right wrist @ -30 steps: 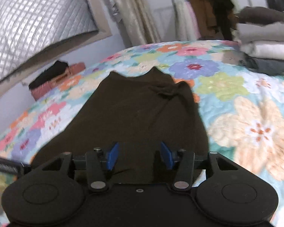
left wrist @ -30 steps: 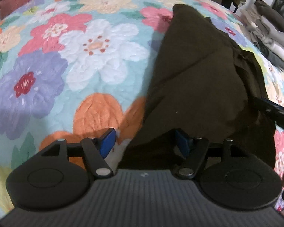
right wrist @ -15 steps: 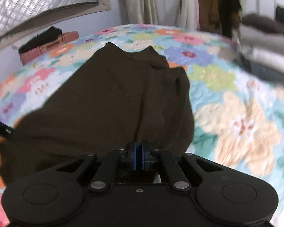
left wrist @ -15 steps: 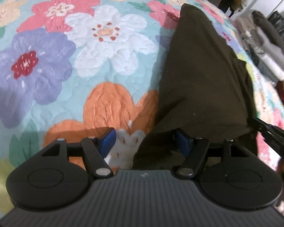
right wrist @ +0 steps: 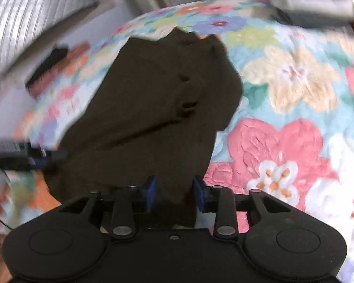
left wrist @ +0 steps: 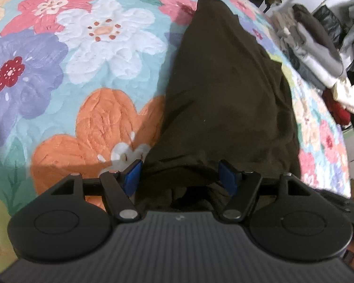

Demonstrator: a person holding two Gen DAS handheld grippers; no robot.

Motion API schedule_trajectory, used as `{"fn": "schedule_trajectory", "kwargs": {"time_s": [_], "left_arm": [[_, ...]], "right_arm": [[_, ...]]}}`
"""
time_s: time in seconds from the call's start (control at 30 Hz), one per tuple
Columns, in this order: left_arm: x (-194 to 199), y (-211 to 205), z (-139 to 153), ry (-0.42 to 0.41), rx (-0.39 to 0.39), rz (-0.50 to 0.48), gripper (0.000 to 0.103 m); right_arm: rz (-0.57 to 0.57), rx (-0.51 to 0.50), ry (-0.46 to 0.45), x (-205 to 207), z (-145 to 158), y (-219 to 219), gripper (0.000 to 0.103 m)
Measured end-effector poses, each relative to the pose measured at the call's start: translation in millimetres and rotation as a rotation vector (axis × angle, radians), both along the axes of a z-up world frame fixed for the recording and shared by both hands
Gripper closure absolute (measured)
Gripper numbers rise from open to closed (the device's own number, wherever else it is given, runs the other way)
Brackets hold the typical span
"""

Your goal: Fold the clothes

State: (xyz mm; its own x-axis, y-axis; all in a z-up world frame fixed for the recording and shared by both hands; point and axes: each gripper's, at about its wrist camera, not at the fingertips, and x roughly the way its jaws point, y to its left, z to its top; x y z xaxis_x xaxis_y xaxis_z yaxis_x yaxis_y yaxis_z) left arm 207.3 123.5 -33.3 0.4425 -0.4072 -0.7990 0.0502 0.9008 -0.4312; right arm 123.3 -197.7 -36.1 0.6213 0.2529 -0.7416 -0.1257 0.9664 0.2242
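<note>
A dark brown garment lies lengthwise on a flowered quilt. Its near end is bunched between the blue pads of my left gripper, which is open around the cloth. In the right wrist view the same garment runs away from me, with small folds near its far end. My right gripper is open with the garment's near edge between its pads. The left gripper shows blurred at the left edge of that view.
A stack of folded grey and white clothes sits at the far right of the bed. A padded headboard and a dark item on a reddish box lie beyond the bed's far left. The quilt spreads right of the garment.
My right gripper was open, shut on the garment's edge half a second ago, and is now open again. The right view swung sideways. The left gripper moved closer over the garment's end.
</note>
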Motion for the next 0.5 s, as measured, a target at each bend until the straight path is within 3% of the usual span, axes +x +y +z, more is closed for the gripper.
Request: {"fn": "schedule_trajectory", "kwargs": {"time_s": [0.17, 0.3, 0.43, 0.5], "left_arm": [[-6, 12, 1, 0.014, -0.07, 0.039, 0.034], [-9, 22, -4, 0.029, -0.092, 0.077, 0.034], [-13, 14, 0, -0.01, -0.048, 0.005, 0.034], [-15, 12, 1, -0.008, -0.048, -0.018, 0.034]], "right_arm": [[-0.013, 0.001, -0.083, -30, 28, -3, 0.092], [-0.059, 0.035, 0.031, -36, 8, -18, 0.092], [-0.113, 0.073, 0.105, -34, -4, -26, 0.091], [-0.194, 0.157, 0.129, -39, -4, -37, 0.085]]}}
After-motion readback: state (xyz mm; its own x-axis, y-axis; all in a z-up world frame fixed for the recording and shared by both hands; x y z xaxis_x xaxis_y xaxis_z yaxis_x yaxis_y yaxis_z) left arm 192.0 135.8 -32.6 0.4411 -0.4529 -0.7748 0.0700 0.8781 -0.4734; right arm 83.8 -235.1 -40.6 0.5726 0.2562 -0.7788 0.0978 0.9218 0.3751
